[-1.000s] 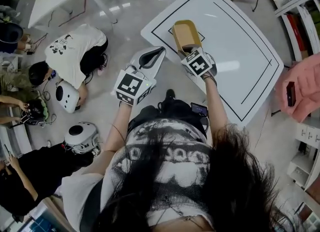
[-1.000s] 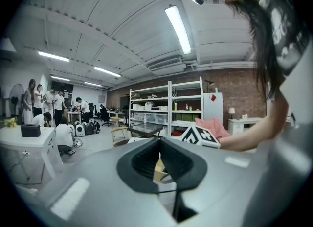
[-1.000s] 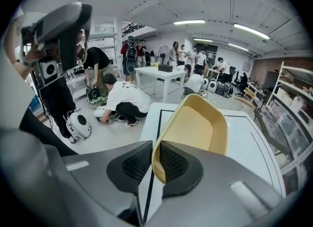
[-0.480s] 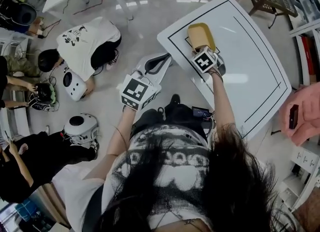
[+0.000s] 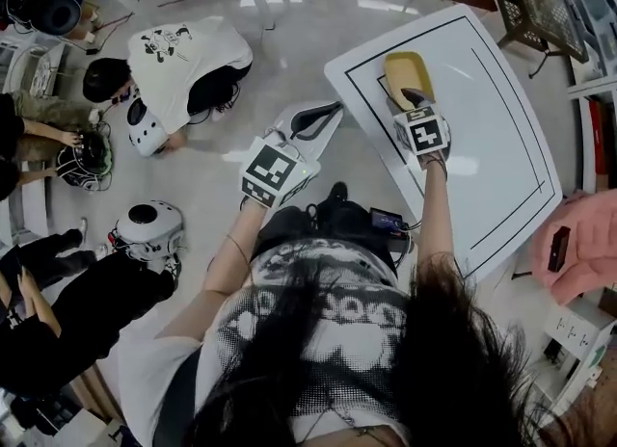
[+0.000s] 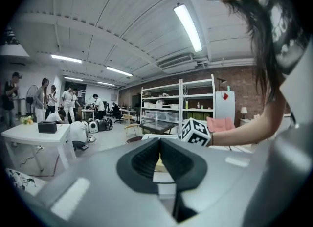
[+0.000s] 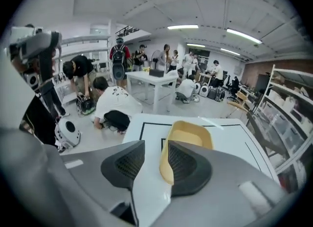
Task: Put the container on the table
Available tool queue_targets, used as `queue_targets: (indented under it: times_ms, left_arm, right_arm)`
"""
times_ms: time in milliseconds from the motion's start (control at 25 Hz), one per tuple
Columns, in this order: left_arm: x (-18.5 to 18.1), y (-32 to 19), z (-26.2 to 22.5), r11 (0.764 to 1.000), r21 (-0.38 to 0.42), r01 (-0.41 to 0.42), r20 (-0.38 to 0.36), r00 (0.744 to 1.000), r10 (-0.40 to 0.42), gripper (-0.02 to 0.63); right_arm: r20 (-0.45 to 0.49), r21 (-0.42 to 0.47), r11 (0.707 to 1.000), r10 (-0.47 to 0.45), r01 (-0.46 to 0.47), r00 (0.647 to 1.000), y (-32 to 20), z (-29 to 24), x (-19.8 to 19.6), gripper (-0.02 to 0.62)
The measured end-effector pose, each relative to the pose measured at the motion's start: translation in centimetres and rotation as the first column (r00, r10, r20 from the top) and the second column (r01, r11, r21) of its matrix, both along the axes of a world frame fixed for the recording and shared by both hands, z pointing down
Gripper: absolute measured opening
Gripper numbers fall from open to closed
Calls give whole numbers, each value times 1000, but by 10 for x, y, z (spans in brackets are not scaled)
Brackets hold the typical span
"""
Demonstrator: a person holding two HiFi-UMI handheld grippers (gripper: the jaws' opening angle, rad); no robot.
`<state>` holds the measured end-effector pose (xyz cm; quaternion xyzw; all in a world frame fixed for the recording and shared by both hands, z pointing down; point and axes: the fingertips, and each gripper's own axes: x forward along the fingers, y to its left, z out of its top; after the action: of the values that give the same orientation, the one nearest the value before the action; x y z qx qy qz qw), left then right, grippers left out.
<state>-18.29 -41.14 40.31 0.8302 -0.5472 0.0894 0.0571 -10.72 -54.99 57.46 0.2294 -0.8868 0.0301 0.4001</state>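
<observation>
The white counter [image 5: 501,118] fills the right side of my head view. Black lines are drawn on it, one rectangle inside the other. On the pale floor [image 5: 289,12] to its left, well away from it, a person in a white printed shirt [image 5: 188,55] crouches low.

The yellow container [image 5: 407,71] stands upright on the counter, inside the outer black line and close to the corner nearest the floor. In the right gripper view it is an open tub [image 7: 190,134] with its mouth facing up and nothing inside that I can make out.

My right claw [image 7: 155,167] points down at the container's near end and its jaws are opening. The near wall of the container is between them, close against the right-hand pad, with bare counter showing between that wall and the other pad. Neither pad is pressing in on it.

My left claw [image 6: 160,160] is off the counter's edge, over the floor. Its pads are drawn together with only a sliver between them, and it holds nothing.
</observation>
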Motion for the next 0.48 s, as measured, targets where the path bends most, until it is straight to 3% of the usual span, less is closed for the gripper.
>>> queue_targets:
  times_ms: [240,480]
  left_arm:
    - [-1,17,-2,1000,1,-22,6,1000,22,0]
    - [-4,56,-12,997,16,-74,-5,997,74,0]
  right_arm:
    - [173,9,998,62,-65,983,48,-52,4,141]
    - [249,-5,989,144,-147,958,119,-77,10,84]
